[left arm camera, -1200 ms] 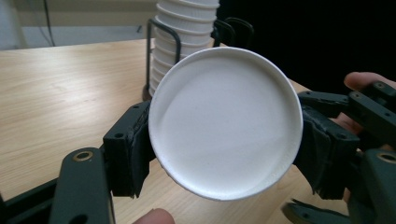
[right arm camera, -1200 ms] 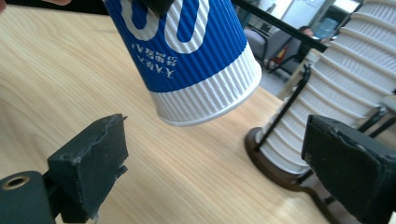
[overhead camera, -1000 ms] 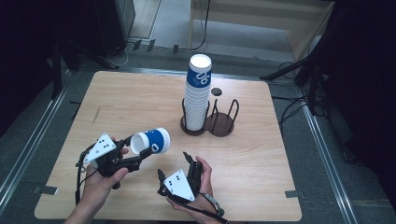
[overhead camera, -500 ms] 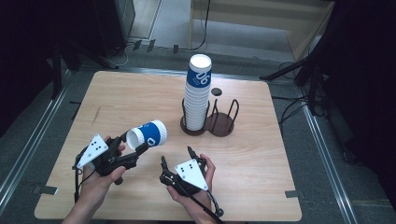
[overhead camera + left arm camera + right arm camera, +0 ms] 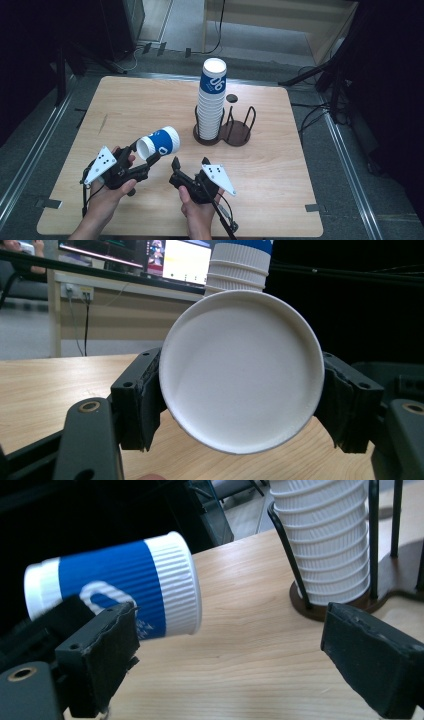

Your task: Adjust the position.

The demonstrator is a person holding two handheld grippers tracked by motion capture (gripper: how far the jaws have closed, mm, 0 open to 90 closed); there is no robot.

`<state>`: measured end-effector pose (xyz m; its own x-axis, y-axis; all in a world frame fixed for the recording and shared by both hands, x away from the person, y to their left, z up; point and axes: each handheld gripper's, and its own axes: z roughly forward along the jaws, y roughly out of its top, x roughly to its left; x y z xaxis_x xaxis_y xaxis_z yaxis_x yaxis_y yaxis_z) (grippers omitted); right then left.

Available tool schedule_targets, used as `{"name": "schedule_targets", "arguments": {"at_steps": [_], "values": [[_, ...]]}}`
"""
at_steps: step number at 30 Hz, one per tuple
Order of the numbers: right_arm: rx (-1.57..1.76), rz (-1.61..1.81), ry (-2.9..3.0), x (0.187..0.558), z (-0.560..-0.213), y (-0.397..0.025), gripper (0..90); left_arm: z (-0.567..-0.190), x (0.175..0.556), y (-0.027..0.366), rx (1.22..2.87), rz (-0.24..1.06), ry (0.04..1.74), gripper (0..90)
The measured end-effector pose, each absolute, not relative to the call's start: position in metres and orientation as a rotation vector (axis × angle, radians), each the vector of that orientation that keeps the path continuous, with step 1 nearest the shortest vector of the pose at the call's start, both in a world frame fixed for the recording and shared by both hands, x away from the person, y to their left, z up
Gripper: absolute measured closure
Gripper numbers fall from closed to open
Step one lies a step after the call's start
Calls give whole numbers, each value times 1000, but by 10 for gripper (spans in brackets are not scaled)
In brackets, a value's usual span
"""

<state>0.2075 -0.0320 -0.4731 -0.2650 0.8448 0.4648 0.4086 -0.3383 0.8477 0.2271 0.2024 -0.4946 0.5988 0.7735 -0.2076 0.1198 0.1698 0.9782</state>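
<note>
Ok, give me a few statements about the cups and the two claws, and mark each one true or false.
1. The left claw grips a cup lying on its side. True.
2. The right claw holds a cup too. False: it is open and holds nothing.
3. The stack stands in the holder. True.
4. Both rings of the holder are filled. False: the right one has no cups in it.
5. The held cup rests on the table. False: it is lifted off it.

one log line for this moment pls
left tool: shut on blue cup, held sideways above table | right tool: open, holds nothing | cup stack: upright in holder
</note>
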Motion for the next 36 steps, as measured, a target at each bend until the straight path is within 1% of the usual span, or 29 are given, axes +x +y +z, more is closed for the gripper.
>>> {"name": "schedule_targets", "arguments": {"at_steps": [6, 16, 29, 36], "values": [[1820, 1785, 1430, 209, -471, -29, 90, -496, 226, 200, 1330, 559, 836, 289], [2079, 1938, 1295, 214, -469, -17, 90, -497, 225, 196, 1338, 567, 812, 289], [2434, 2120, 1124, 227, -477, -20, 90, -497, 223, 191, 1341, 562, 797, 289], [2572, 2209, 1032, 233, -482, -20, 90, -498, 224, 190, 1348, 564, 789, 289]]}}
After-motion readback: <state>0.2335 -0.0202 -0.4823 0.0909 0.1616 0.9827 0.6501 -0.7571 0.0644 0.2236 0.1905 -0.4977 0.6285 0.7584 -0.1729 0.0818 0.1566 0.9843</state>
